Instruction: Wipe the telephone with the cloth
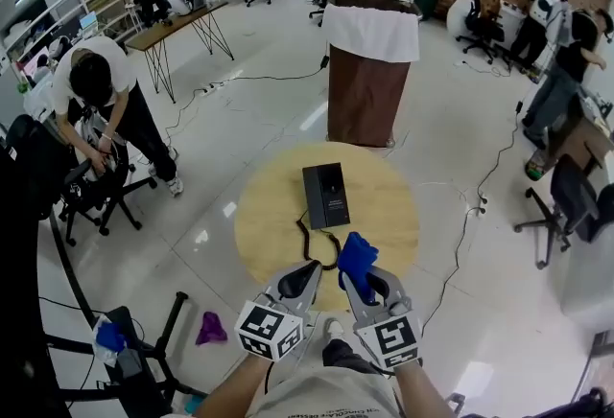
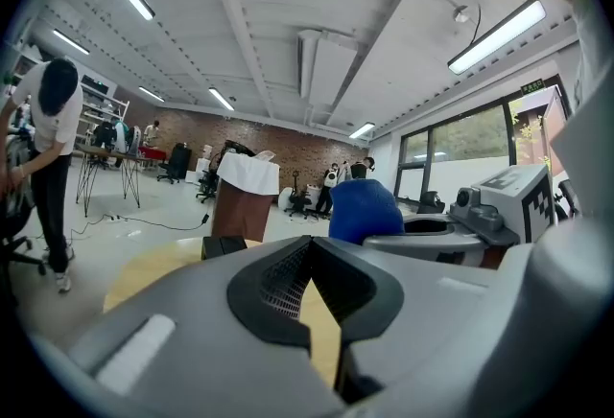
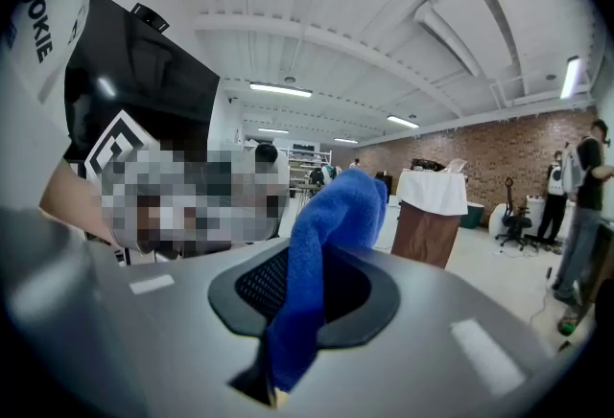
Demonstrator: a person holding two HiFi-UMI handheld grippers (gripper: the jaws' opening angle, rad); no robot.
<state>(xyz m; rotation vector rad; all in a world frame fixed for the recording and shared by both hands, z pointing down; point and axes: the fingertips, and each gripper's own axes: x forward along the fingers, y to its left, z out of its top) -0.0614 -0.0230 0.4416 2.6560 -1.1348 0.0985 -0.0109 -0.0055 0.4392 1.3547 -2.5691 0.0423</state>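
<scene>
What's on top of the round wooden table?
A black telephone near the middle of the table, its cord trailing toward the near edge. The left gripper and right gripper, with the blue cloth, cover part of that edge.

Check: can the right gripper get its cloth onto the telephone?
Probably yes: the right gripper holds the cloth, and only bare table and a black cord lie before the telephone.

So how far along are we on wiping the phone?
Done: the blue cloth is clamped in the right gripper. In hand: both grippers hover over the near edge of the round table, short of the telephone; the left gripper is shut, empty. Left: the cloth hasn't touched the telephone, so all wiping remains.
</scene>
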